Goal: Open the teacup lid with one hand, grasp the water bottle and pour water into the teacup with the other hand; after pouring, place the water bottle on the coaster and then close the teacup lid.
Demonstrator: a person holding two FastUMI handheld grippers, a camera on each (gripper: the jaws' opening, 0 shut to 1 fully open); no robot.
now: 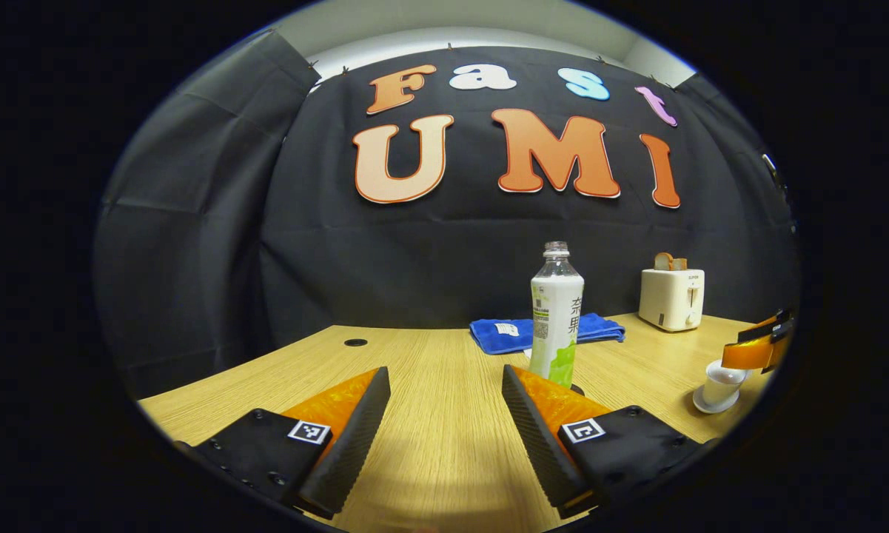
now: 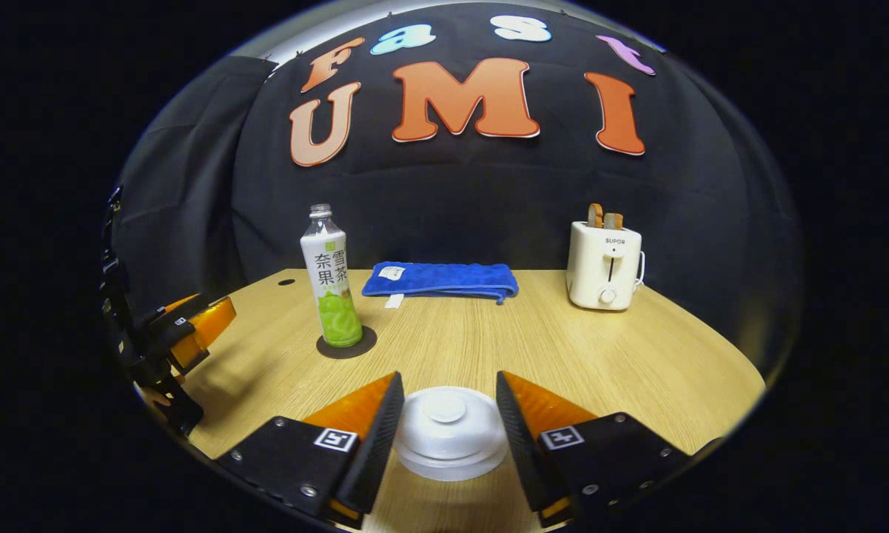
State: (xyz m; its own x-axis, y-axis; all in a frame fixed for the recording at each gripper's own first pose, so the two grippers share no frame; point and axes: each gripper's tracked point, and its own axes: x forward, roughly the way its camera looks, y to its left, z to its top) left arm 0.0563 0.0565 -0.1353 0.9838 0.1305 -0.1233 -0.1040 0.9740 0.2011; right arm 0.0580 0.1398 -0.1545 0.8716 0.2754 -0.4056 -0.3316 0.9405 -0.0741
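Black cloth wall (image 2: 488, 207) hung behind and round both sides, creased, w/ pale wall or ceiling strip (image 1: 474, 33) above it. Light wood-grain table (image 2: 533, 340) w/ round cable hole (image 1: 354, 342) near back-left corner. Overhead light, soft shadows on tabletop.

A folded blue towel (image 2: 441, 280) lies at the back of the wooden table (image 2: 562, 348), against the black cloth wall. Well apart to its right stands a cream toaster (image 2: 604, 266) with two bread slices (image 2: 604, 215) upright in its slots.
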